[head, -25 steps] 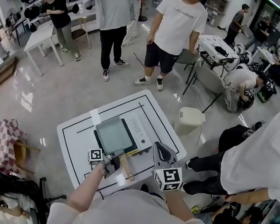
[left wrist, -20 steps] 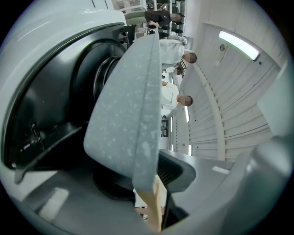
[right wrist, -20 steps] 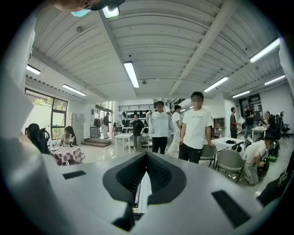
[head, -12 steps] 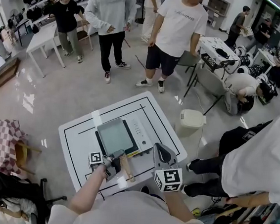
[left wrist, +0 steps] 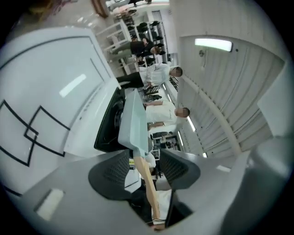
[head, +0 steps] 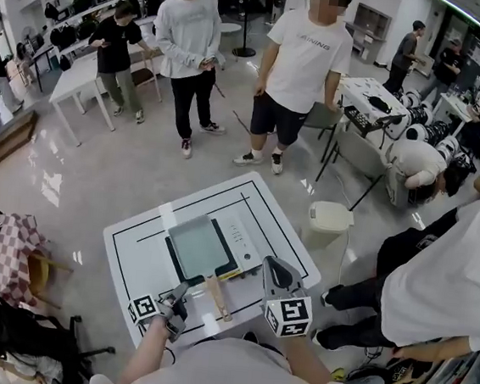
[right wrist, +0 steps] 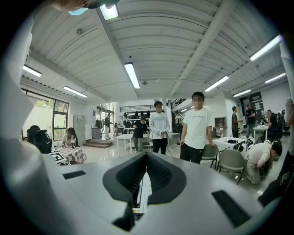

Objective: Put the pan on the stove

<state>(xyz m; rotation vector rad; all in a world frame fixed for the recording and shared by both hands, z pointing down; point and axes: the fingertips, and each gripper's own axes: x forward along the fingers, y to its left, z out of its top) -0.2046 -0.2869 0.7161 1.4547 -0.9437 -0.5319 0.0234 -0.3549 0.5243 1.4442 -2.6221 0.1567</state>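
The pan (head: pixel 196 246) sits flat on the black stove (head: pixel 240 230), on the white table (head: pixel 131 252) – judged from that, the task looks done, and what is left is a clean withdrawal. In the head view the pan's long axis runs from 11 to 5 o'clock, with the wooden handle (head: pixel 216 298) sticking out toward the person at 5 o'clock. The left gripper (head: pixel 180 296) is the nearer one, just beside the handle at its 9 o'clock; the pan lies at about 1 o'clock from it. Its jaws have just been opening and stand wide, released. The right gripper (head: pixel 273 267) hangs at the handle's 3 o'clock, a little further off.

The left gripper view adds what the head view cannot: the handle (left wrist: pixel 146 179) shows in the gap between the pads of the left gripper (left wrist: pixel 144 167), neither pad pressing on it, and the pan (left wrist: pixel 135 121) rests on the stove (left wrist: pixel 108 133). The right gripper view shows the right gripper (right wrist: pixel 146 172) with jaws clenched together on nothing – it looks out at the room, not at the pan.
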